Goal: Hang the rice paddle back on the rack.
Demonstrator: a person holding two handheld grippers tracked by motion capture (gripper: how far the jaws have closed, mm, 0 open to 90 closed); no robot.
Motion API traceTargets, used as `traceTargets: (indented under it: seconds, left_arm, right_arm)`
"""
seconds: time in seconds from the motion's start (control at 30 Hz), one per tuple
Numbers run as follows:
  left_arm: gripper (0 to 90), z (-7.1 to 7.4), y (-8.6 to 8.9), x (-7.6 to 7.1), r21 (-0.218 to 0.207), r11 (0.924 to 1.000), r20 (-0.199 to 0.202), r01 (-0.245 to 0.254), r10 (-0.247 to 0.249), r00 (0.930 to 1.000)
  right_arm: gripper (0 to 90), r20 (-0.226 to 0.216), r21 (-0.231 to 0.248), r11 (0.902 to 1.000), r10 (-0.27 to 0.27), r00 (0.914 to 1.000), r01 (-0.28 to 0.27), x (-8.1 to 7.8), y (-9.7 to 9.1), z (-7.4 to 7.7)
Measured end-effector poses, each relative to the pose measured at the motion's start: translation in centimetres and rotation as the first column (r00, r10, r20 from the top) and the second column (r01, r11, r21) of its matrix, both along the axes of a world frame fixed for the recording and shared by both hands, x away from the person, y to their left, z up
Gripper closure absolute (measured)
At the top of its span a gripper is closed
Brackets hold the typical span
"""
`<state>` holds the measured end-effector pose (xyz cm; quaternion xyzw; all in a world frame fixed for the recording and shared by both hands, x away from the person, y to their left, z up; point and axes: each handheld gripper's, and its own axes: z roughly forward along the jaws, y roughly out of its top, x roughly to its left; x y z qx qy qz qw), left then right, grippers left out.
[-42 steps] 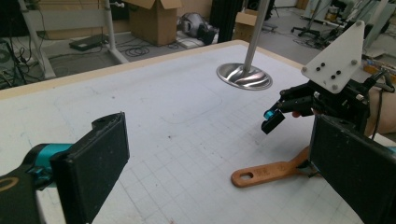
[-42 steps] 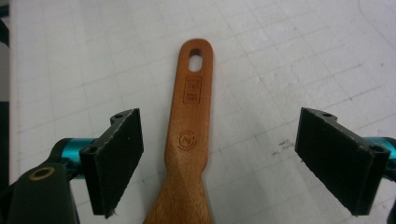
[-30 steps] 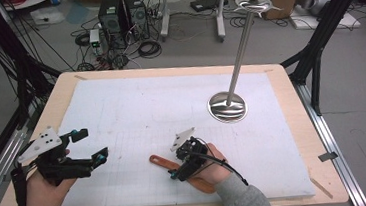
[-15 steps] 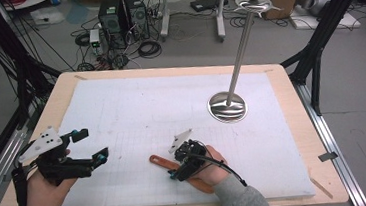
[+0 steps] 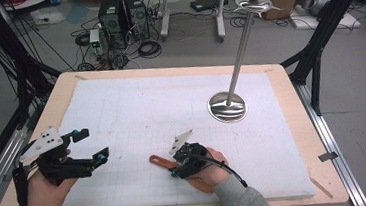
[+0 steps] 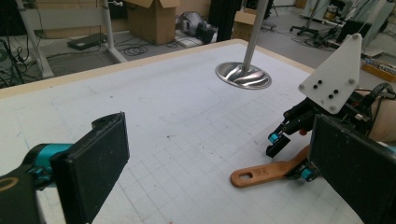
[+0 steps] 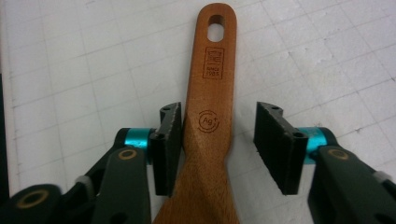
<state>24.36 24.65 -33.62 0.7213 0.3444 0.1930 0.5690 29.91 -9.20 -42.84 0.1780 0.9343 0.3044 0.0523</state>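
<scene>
Right claw [image 7: 217,149] closing around a wooden spatula [image 7: 210,140]

Flat on the surface [image 5: 136,112], its handle lies between the 2 jaws: one touching, one apart. Light, stiff, smooth wood; grip the narrow neck.

A wooden spatula [image 7: 205,135] lies flat on the gridded counter [image 7: 84,70], its holed handle end pointing away. The right hand-held gripper [image 7: 218,140] straddles its neck, jaws just closing: one pad is at the wood's edge, the other stands clear.
</scene>
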Motion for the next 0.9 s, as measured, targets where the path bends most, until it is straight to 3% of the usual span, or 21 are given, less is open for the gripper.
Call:
traceTargets:
  seconds: [0.1, 0.2, 0.67, 0.9]
  left_arm:
    - [5.9, 0.0, 0.0, 0.0, 0.002, 1.0000, -0.001, -0.002, 0.002, 1.0000]
    - [5.8, 0.0, 0.0, 0.0, 0.006, 1.0000, -0.001, -0.002, 0.002, 1.0000]
    - [5.9, 0.0, 0.0, 0.1, 0.001, 1.0000, -0.001, 0.001, -0.001, 1.0000]
    - [5.9, 0.0, -0.1, 0.2, -0.001, 1.0000, 0.000, 0.001, -0.001, 1.0000]
  right_arm:
    - [55.0, -0.004, 0.001, 1.0000, -0.004, 1.0000, 0.004, 0.0, 0.0, 0.0]
    - [62.9, -0.007, 0.008, 1.0000, -0.006, 1.0000, 0.006, 0.0, -0.2, 0.0]
    - [64.5, 0.003, 0.007, 0.9999, -0.015, 0.9999, 0.015, 0.0, -0.2, 0.2]
    - [64.6, 0.001, 0.086, 0.9956, -0.037, 0.9993, 0.036, 0.2, -1.4, 1.2]
